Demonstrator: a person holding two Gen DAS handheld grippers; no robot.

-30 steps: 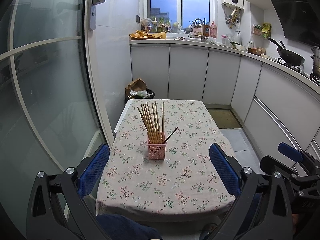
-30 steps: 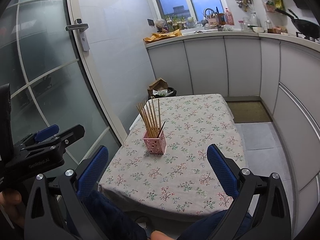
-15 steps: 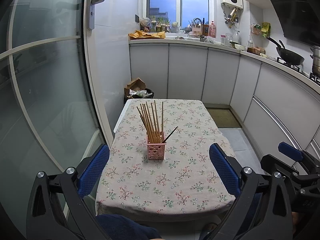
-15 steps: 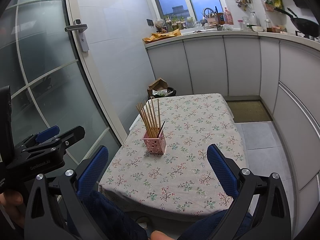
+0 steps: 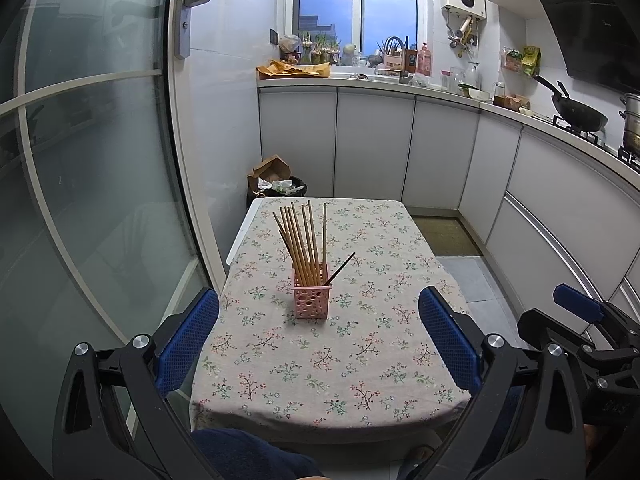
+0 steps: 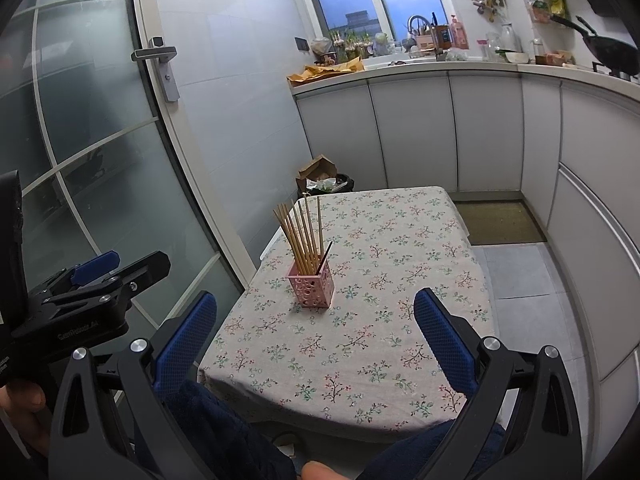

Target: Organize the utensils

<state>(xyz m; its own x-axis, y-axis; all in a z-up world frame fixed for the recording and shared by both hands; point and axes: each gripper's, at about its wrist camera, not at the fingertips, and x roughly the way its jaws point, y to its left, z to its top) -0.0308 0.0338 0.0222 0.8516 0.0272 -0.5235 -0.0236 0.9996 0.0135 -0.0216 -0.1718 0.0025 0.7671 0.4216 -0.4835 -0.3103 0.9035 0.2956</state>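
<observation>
A small pink perforated plastic holder (image 5: 311,296) stands upright near the middle of a rectangular table covered with a beige floral tablecloth (image 5: 360,364). A bundle of light wooden chopsticks (image 5: 303,242) stands in it, fanned out and leaning toward the left, and one thin dark chopstick (image 5: 340,268) leans out over the holder's right rim. In the right wrist view the same holder (image 6: 311,287) sits left of the table's centre, with bare cloth on every side of it.

The left gripper (image 5: 319,338) hangs above the near edge of the table, its blue-padded fingers (image 5: 188,340) spread wide with nothing between them. The right gripper (image 6: 315,340) is likewise held back from the holder, fingers (image 6: 443,338) wide apart and empty. Each gripper shows at the edge of the other's view: the right one at the lower right of the left view, the left one at the lower left of the right view, with part of a hand (image 6: 18,404) below it. Dark blue trouser legs (image 6: 224,436) show beneath the table's near edge.

To the left rises a frosted glass door with a grey lever handle (image 5: 186,12). Beyond the far end of the table a black bin with a brown cardboard box (image 5: 276,178) sits on the floor against white base cabinets (image 5: 376,144). The counter above is crowded with bottles and paper, a window (image 5: 356,4) behind it, and a black wok (image 5: 576,114) on the stove at right.
</observation>
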